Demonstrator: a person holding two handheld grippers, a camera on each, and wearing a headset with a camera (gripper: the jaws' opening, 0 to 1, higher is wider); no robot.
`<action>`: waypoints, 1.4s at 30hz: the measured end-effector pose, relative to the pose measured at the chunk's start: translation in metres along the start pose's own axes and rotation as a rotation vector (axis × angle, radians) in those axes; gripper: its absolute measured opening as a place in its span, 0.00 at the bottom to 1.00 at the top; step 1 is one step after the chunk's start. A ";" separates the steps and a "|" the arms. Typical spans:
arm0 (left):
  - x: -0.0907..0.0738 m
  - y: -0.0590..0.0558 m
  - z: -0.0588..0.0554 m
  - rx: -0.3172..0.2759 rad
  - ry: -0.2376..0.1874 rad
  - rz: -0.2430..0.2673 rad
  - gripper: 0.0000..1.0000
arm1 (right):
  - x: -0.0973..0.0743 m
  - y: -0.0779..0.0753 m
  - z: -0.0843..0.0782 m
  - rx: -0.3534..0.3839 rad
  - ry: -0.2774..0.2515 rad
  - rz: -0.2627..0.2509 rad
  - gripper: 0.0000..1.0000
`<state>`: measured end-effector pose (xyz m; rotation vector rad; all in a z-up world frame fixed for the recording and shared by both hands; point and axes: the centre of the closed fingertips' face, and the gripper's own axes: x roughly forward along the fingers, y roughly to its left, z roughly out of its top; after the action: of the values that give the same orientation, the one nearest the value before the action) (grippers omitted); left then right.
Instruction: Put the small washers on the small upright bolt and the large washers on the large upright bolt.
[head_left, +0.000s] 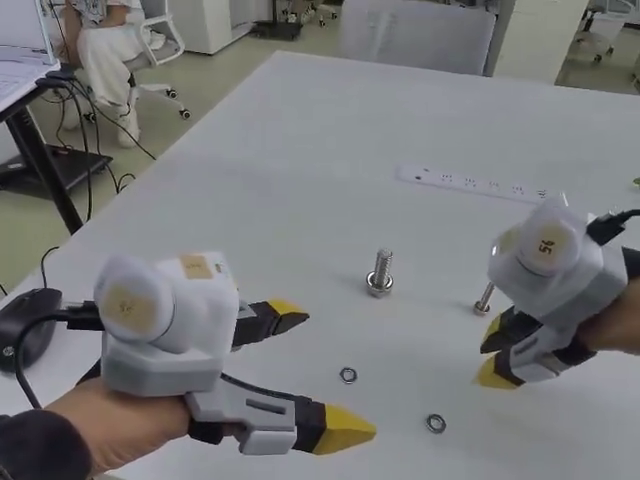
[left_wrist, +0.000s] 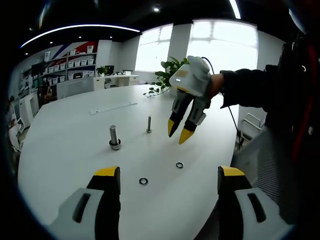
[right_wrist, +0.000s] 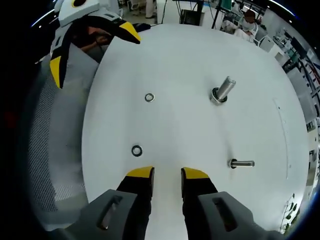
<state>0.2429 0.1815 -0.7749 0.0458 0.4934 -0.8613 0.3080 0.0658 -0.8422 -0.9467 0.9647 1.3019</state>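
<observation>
Left gripper (head_left: 318, 375): held low over the near left part of the white table (head_left: 300, 170), its body roughly level and its jaws pointing right, across the work area. The left hand (head_left: 120, 420) wrapped the handle from below and behind, with a dark sleeve at the wrist. The jaws stood wide apart with nothing between them; in the left gripper view, bare table showed in the gap.

Right gripper (head_left: 497, 352): held at the right, higher above the surface, pitched steeply so that the yellow tips pointed down and inward. The right hand (head_left: 612, 330) gripped it from the right edge of the head view. The jaws were parted by a narrow gap only — released, grasping nothing.

Task items:
- Large bolt (head_left: 380, 272): upright near the table centre, between the two grippers and beyond them. A ring sat at its foot; whether it was a washer or the bolt's own head could not be told.
- Small bolt (head_left: 485, 297): upright, to the right of the large bolt, just beside the right gripper's tips in the head view.
- First washer (head_left: 348, 375): flat on the table, near the left gripper's tips.
- Second washer (head_left: 435, 423): flat, closer to the person — between the two grippers, apart from the first.

Which washer was small or large could not be told.
</observation>
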 end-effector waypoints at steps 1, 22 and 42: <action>0.000 0.000 0.000 0.001 -0.001 -0.001 0.79 | 0.003 0.004 0.002 -0.007 -0.003 0.009 0.23; -0.002 -0.003 0.004 0.011 -0.017 -0.010 0.79 | 0.044 0.042 0.007 -0.080 0.058 0.079 0.21; -0.003 -0.004 0.007 0.010 -0.028 -0.006 0.79 | 0.045 0.043 0.006 -0.164 0.069 0.042 0.14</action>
<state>0.2414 0.1791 -0.7670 0.0415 0.4632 -0.8693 0.2668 0.0882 -0.8835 -1.1088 0.9458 1.4073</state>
